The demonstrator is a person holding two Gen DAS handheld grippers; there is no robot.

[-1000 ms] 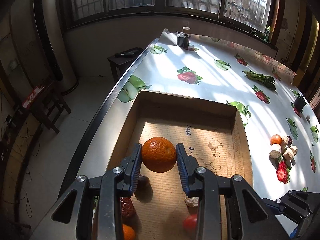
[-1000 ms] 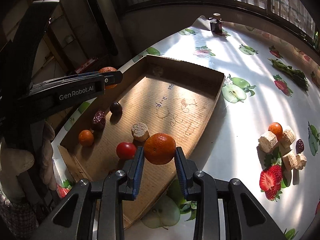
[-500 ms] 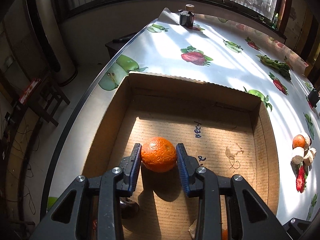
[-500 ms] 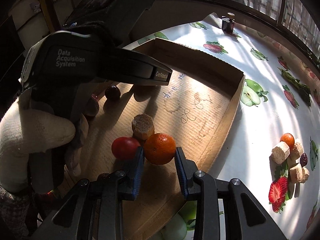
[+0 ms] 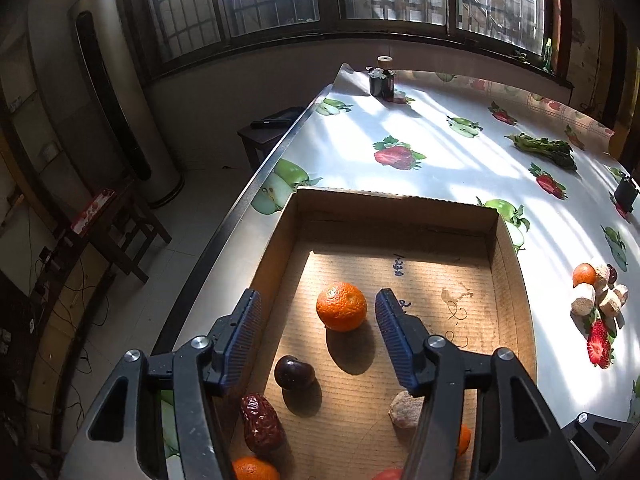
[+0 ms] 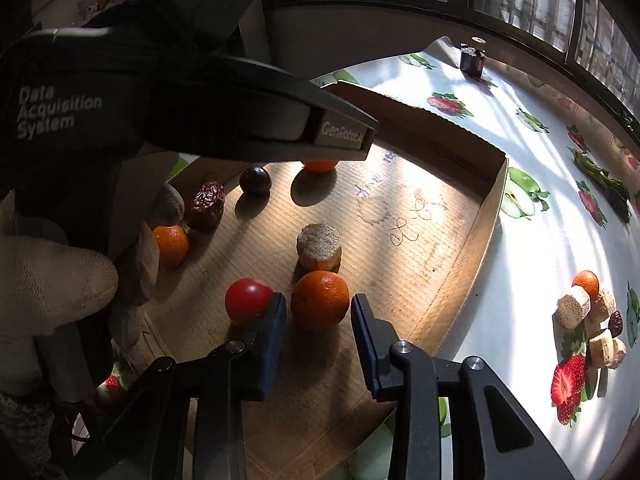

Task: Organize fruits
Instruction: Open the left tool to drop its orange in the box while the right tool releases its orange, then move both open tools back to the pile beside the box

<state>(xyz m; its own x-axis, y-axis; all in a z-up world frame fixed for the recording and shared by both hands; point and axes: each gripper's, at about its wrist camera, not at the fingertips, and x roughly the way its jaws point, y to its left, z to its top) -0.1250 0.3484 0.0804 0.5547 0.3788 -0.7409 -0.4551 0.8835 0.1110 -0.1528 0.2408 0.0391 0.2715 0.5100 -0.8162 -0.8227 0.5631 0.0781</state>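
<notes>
A shallow cardboard box [image 5: 508, 256] lies on the fruit-print table. My left gripper [image 5: 318, 312] is open; an orange [image 5: 341, 306] rests on the box floor between its jaws, free of both pads. My right gripper [image 6: 318, 314] is open around a second orange [image 6: 319, 300] that sits on the box floor [image 6: 400, 240], with a gap on the right side. In the box also lie a red tomato [image 6: 247, 300], a dark plum [image 6: 255, 179], a red date [image 6: 207, 205], a small orange [image 6: 171, 244] and a beige round piece [image 6: 319, 246].
On the tablecloth to the right of the box lies a cluster: a small orange [image 6: 585, 282], beige round pieces [image 6: 573, 311], a strawberry [image 6: 568, 384]. Green vegetables [image 5: 544, 150] and a dark jar [image 5: 382, 80] stand farther back. The table's left edge [image 5: 256, 184] drops to the floor.
Both grippers have opened and let go of their oranges, which now rest on the box floor. The left gripper has drawn back a little from its orange.
</notes>
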